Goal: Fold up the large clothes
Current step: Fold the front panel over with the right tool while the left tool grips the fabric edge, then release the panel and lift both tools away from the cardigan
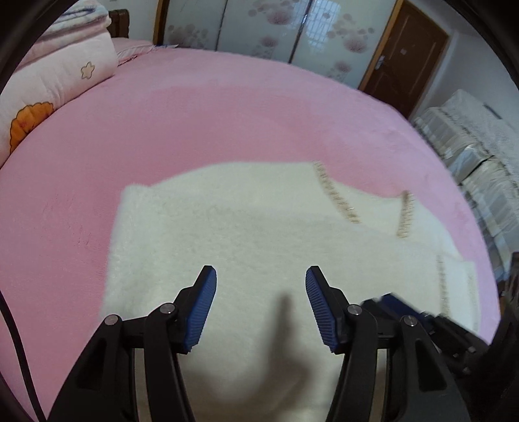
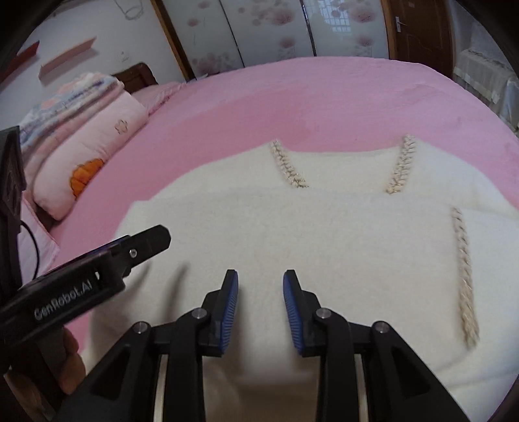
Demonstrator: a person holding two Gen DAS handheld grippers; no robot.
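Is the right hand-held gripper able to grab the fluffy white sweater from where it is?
Probably yes. The right hand-held gripper is open, right above the white sweater spread on the pink bed, with nothing between them.

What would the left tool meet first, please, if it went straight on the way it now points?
Most likely the white sweater: the open left tool points down and forward over it, and nothing shows between them. Depth is hard to judge through the fisheye; a shallower line would reach the pink bed cover beyond.

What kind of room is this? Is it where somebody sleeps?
Most likely a bedroom. A big bed with a pink sheet fills the view, folded quilts are stacked near its headboard, and floral sliding wardrobe doors stand behind.
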